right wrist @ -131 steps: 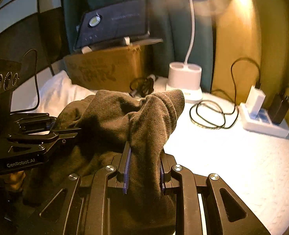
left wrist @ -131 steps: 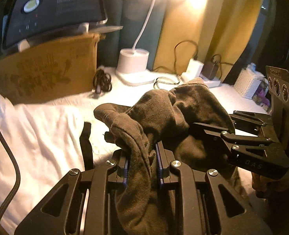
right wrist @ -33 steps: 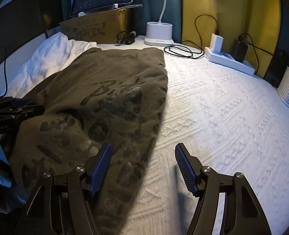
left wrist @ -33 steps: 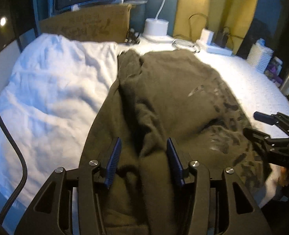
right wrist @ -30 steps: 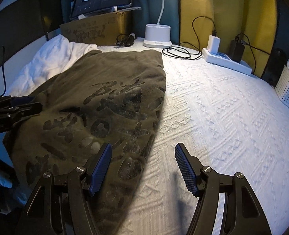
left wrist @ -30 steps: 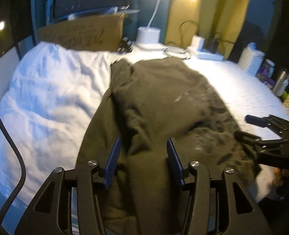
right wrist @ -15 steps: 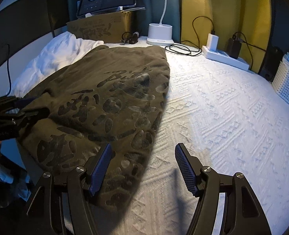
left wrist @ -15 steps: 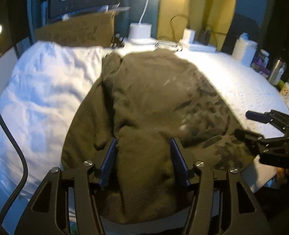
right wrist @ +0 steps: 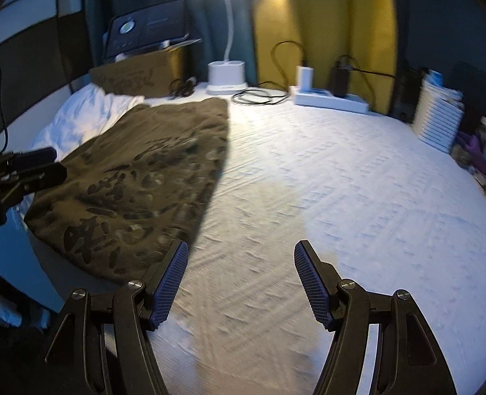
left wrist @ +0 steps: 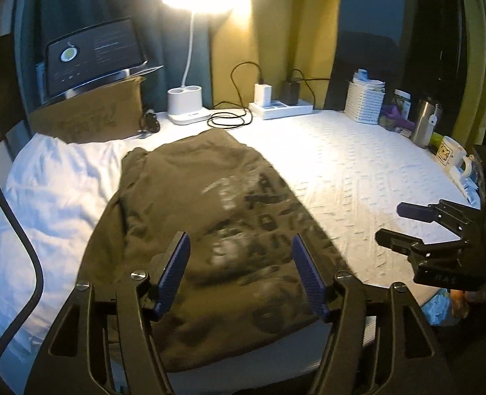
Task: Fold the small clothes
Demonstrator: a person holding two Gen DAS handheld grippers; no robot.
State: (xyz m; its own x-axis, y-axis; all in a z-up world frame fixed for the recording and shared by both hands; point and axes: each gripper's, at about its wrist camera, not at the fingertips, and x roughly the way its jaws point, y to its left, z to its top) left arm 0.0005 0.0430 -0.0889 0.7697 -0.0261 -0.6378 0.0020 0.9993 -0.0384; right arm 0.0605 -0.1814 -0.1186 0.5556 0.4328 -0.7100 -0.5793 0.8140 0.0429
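Dark shirt [left wrist: 190, 217] lies flat on the white bed [left wrist: 358, 171], towards 9 o'clock of it, beside a pillow [left wrist: 45, 191]. Lit lamp [left wrist: 188, 105], power strip [left wrist: 281, 108] & yellow curtain [left wrist: 262, 49] at 12, basket [left wrist: 364, 102] & mug [left wrist: 450, 156] at 2. Left gripper [left wrist: 239, 266] above the shirt's near hem, jaws opening, nothing gripped; right gripper [right wrist: 241, 279] wide apart, empty, over bare sheet.
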